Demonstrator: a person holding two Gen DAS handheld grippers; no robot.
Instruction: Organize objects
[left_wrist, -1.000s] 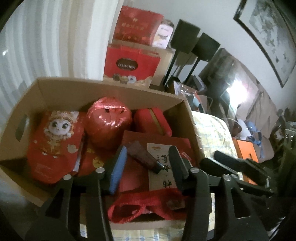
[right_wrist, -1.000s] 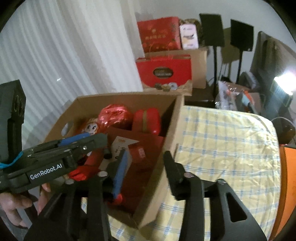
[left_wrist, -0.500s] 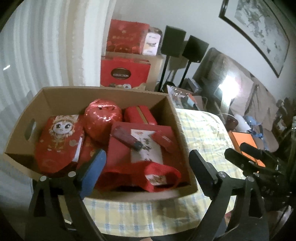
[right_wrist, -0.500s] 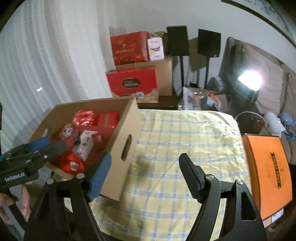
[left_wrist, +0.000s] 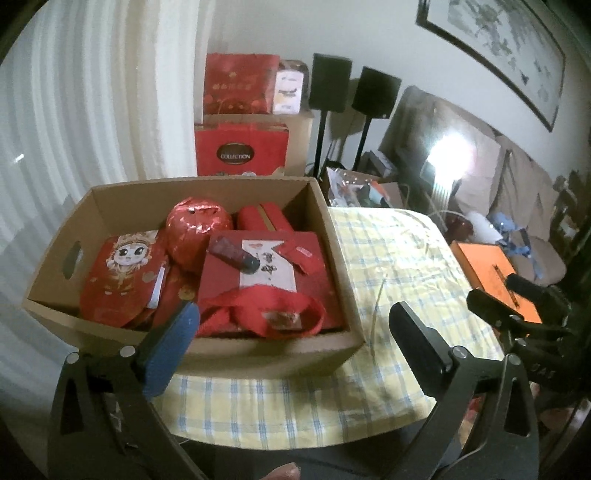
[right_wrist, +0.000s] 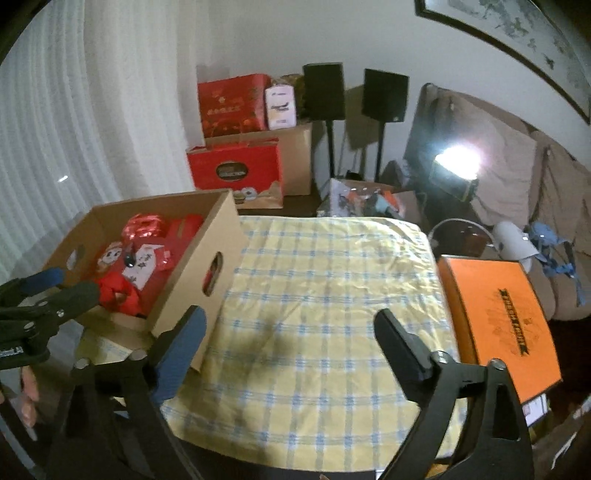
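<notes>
An open cardboard box stands on the left of a yellow checked tablecloth. It holds a red bag with handles, a dark red tube lying on that bag, a shiny red ball, a red doll-print packet and a red roll. My left gripper is open and empty, in front of the box's near wall. My right gripper is open and empty above the cloth, right of the box.
An orange box lies at the table's right edge. Behind the table stand stacked red gift boxes, a cardboard carton, two black speakers on stands, a bright lamp and a sofa.
Both grippers have drawn back from the box and opened wide. The left one released the dark red tube, which now rests on the red bag. The right one swung right over the cloth.
</notes>
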